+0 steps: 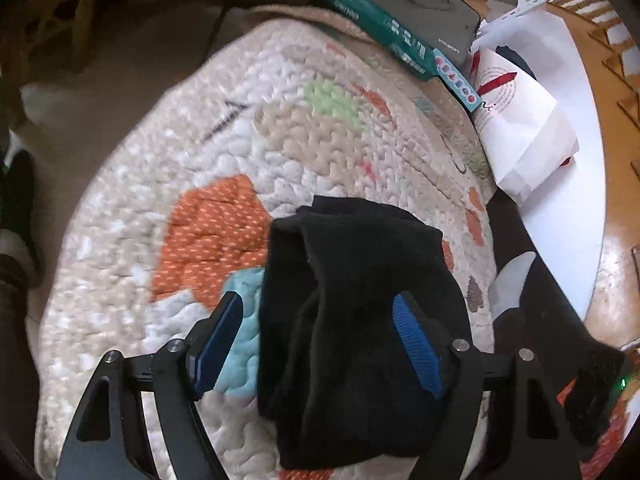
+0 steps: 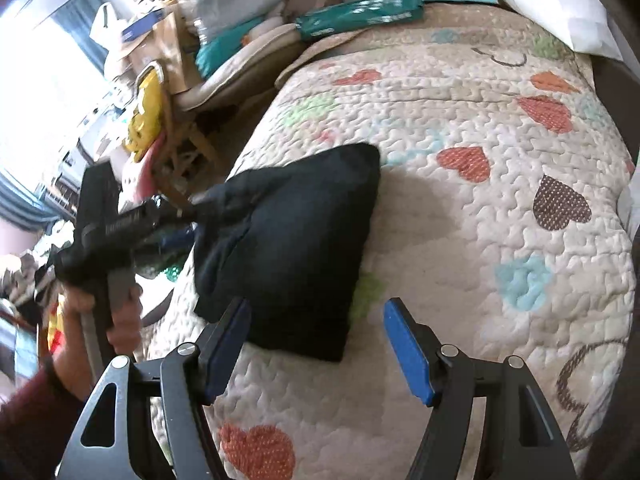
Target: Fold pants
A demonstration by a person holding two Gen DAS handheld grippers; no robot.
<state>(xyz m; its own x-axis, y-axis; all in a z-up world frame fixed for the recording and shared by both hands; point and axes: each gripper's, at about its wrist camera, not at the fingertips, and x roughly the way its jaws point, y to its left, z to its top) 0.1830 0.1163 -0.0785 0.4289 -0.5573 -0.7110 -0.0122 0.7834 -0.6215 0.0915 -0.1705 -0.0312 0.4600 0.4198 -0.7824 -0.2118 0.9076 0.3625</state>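
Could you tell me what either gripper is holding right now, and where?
Nothing: the black pants lie between the left gripper's open fingers, unpinched; the right gripper is open, empty.

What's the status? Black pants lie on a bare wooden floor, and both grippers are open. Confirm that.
One detail is wrong. The black pants lie on a heart-patterned quilt, not a bare wooden floor, as the right wrist view shows. The rest holds: the left gripper and the right gripper are both open.
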